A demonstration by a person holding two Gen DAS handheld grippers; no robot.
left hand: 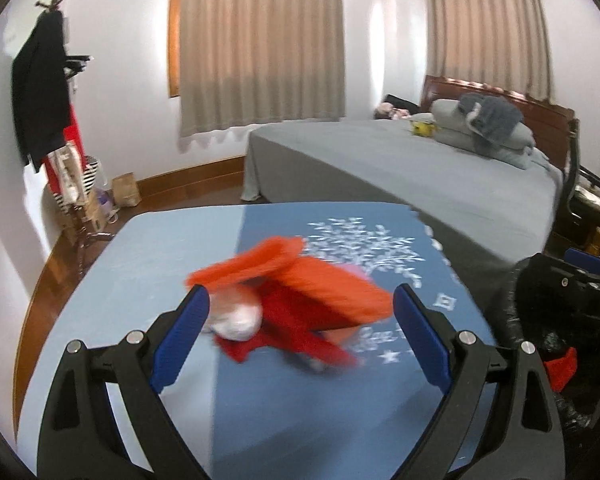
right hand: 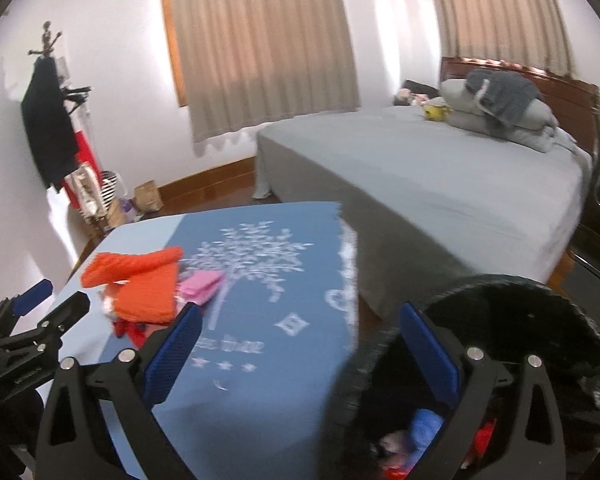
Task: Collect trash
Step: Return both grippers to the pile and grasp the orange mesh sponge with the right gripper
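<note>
Left tool (left hand: pixel 300 316) gaping wide, blue pads either side of the trash pile (left hand: pixel 296 300), gripping nothing; hovering low over the blue worktop (left hand: pixel 160 264) with the pile sitting between and just beyond the tips. Pile blurred in the left wrist view: orange knit piece (left hand: pixel 324 280) on top, red scrap (left hand: pixel 284 332) under it, whitish crumpled wad (left hand: pixel 236 320) near the left pad. Showing clearer from the right wrist view: same orange piece (right hand: pixel 144 284) plus a pink bit (right hand: pixel 202 286) just beside it toward the printed white tree (right hand: pixel 256 256). Right tool (right hand: pixel 300 340) also spread fully, holding nothing, hanging over the worktop edge with its right finger above the black bin (right hand: pixel 540 308). Bin standing just off the right edge of the worktop, already containing red and blue scraps (right hand: pixel 428 424). Judging step: lining up a grab on the next piece, roughly mid-task since some trash already binned and a pile remaining. Next move needing: easing the left tool forward and down around one piece, likely the wad or the orange knit, closing firmly, then carrying right to the bin. Watching for soft fabric slipping or dragging neighbours along
</note>
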